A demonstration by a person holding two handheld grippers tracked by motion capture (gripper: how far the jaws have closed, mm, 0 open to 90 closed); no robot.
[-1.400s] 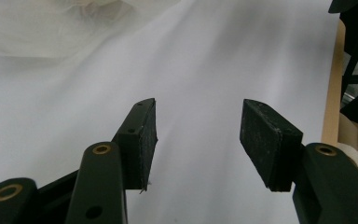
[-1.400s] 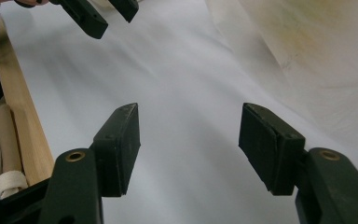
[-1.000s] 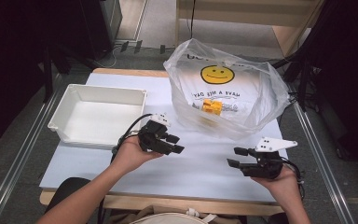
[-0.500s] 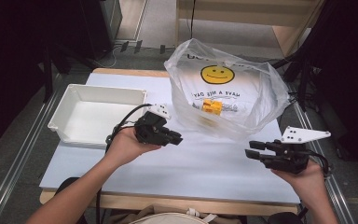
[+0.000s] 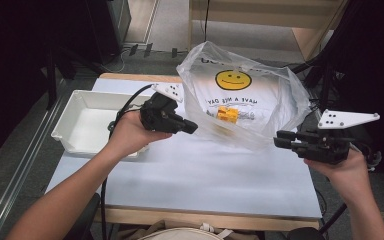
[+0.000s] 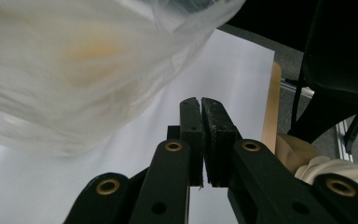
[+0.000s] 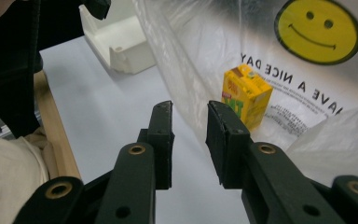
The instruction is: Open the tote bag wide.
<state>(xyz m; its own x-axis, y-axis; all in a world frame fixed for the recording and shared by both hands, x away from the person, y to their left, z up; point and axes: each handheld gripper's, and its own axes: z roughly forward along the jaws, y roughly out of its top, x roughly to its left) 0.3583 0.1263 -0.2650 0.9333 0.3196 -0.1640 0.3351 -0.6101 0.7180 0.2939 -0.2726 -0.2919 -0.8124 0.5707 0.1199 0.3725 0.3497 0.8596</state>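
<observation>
A clear plastic bag (image 5: 260, 107) with a yellow smiley face stands at the back of the white table top (image 5: 205, 175), with a yellow carton (image 5: 226, 114) inside it. My left gripper (image 5: 192, 126) hovers at the bag's left side. In the left gripper view its jaws (image 6: 200, 102) are pressed together with nothing between them, and the bag (image 6: 74, 70) is blurred above. My right gripper (image 5: 278, 139) hangs at the bag's right side. Its jaws have just been closing and still stand apart (image 7: 190, 112), empty, with the bag (image 7: 200, 51) and carton (image 7: 244, 95) behind them.
A white tray (image 5: 80, 142) sits at the table's left, behind my left hand, and its corner (image 7: 121, 60) shows in the right gripper view. A wooden strip (image 5: 190, 217) edges the table's near side. Dark furniture and cables lie beyond the back edge.
Both hands have risen off the table. The left gripper's jaws have closed, and the right gripper's gap has narrowed as it moved out to the right.
</observation>
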